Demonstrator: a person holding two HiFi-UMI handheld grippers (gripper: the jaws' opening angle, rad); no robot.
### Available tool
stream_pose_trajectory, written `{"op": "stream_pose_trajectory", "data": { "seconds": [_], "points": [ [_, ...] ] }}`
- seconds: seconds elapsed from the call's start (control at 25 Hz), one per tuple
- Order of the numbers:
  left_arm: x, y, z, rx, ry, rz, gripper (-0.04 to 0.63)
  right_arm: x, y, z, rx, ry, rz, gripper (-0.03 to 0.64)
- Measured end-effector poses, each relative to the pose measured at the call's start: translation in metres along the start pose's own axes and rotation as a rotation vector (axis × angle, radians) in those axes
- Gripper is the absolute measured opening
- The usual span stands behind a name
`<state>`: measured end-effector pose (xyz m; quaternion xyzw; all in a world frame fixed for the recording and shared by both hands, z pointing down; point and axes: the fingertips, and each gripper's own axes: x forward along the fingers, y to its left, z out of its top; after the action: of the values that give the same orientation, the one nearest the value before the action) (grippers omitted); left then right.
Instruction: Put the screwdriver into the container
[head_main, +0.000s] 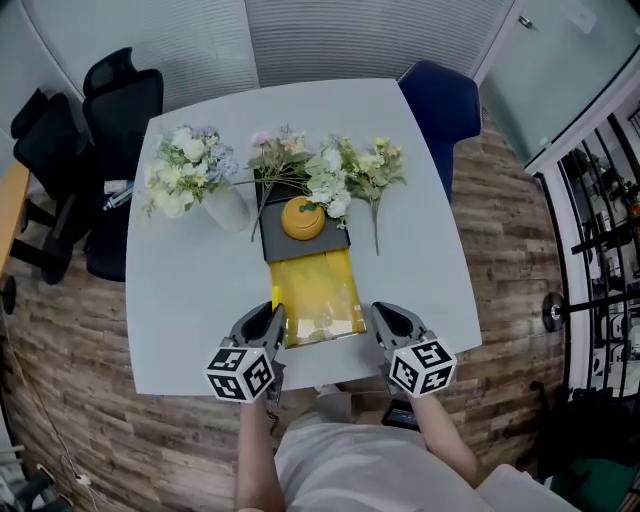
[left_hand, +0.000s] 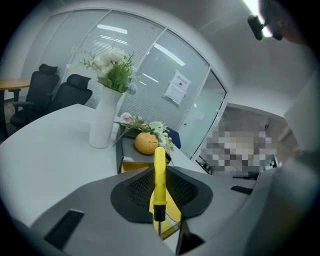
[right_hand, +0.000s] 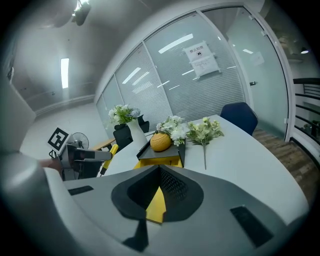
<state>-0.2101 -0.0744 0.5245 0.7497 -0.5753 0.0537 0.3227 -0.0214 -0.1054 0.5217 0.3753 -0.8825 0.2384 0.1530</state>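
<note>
Step in hand: carrying to container. Left gripper (head_main: 268, 325) pinches yellow screwdriver (left_hand: 159, 177) between pads, handle pointing forward, black collar and shaft toward camera. Right gripper (head_main: 392, 322) empty, jaw tips pressed together. Yellow container (head_main: 318, 285) open on table (head_main: 200, 290), lying between both grippers. Next move, as judged: shift screwdriver rightward over opening, lower it, then spread jaws.

This is an office meeting room: a pale grey rounded-square table (head_main: 190, 290) on wood-plank flooring (head_main: 510, 250), black mesh swivel chairs (head_main: 110, 110) at 10 o'clock, a blue upholstered chair (head_main: 445, 105) at 1 o'clock, and glass partition walls with horizontal blinds (head_main: 370, 35) at 12 o'clock.
</note>
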Motion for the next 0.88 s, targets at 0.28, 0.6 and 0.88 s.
{"op": "stream_pose_trajectory", "data": {
  "seconds": [0.28, 0.6, 0.88],
  "points": [
    [0.02, 0.007, 0.002, 0.004, 0.027, -0.035, 0.071, 0.011, -0.006, 0.008, 0.003, -0.008, -0.034, 0.015],
    [0.028, -0.002, 0.01, 0.028, 0.033, -0.057, 0.071, 0.008, -0.011, 0.019, 0.01, -0.039, -0.043, 0.017],
    [0.029, -0.002, 0.016, 0.043, 0.026, -0.04, 0.071, 0.02, -0.007, 0.023, 0.002, -0.047, 0.005, 0.015]
  ]
}}
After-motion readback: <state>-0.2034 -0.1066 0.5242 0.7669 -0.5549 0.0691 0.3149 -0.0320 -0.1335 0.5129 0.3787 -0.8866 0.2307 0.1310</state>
